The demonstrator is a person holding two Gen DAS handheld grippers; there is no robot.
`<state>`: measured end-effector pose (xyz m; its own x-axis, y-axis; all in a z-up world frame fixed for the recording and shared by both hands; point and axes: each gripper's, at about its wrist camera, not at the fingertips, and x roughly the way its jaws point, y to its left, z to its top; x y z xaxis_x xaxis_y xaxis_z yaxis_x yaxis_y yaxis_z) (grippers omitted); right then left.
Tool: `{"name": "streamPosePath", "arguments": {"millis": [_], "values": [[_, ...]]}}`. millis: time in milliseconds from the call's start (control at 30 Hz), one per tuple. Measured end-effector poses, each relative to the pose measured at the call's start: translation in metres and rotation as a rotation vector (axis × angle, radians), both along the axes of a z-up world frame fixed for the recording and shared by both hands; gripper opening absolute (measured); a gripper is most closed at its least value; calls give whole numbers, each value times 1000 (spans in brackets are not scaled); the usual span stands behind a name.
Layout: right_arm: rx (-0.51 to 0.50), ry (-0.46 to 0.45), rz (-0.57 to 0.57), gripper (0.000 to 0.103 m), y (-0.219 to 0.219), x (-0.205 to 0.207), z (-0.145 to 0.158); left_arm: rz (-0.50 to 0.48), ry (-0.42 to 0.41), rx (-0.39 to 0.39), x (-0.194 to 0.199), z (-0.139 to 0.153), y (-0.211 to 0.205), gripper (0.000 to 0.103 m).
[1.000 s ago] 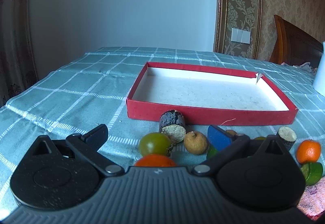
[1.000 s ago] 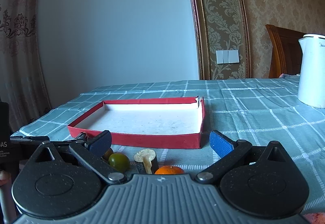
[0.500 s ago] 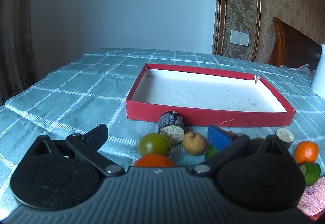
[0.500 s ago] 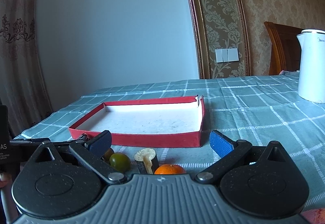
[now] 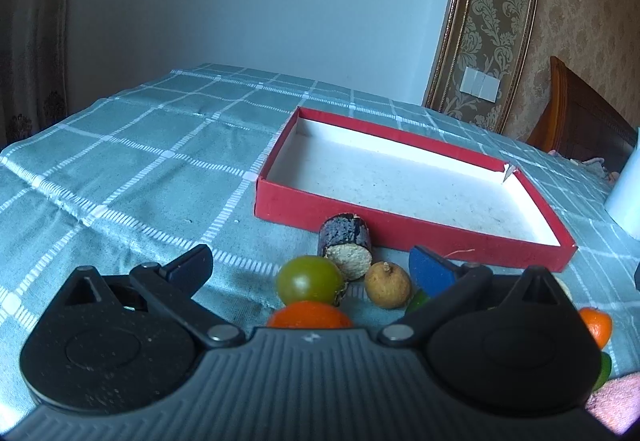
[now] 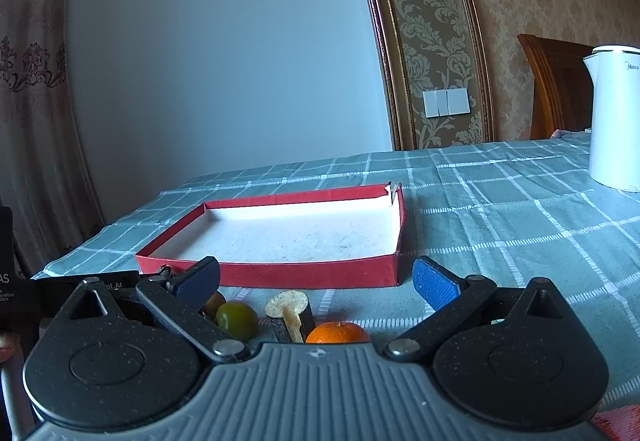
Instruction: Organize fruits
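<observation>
- The bench (image 5: 120,161), under a checked cloth, carries it all.
- The red tray (image 5: 400,229) lies empty at the centre.
- Our left tool (image 5: 310,267) and right tool (image 6: 316,283) both gape, grasping nothing.
- The fruits sit near us, outside the tray: a green one (image 5: 309,280), an orange (image 6: 337,333).
- We judge nothing is sorted yet; next, we lower a tool around one fruit.

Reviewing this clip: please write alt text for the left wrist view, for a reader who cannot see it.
Open left tongs hover low over fruit clustered on a green checked tablecloth: a green fruit, an orange, a small tan fruit and a dark-skinned cut piece. Just beyond them sits an empty red tray with a white inside.
</observation>
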<state>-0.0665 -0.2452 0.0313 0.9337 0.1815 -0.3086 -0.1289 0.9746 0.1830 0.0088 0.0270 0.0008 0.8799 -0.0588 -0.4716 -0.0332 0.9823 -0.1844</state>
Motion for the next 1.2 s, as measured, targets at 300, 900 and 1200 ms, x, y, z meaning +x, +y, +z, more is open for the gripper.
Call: {"name": "streamPosePath", "arguments": {"millis": [300, 900, 1200], "values": [[8, -1, -2, 103, -3, 1, 0, 48, -31, 39, -1, 4, -5, 103], [-4, -6, 2, 103, 1, -3, 3, 39, -25, 85, -3, 1, -10, 103], [-8, -3, 7, 103, 4, -3, 3, 41, -13, 71, -2, 0, -8, 103]]}}
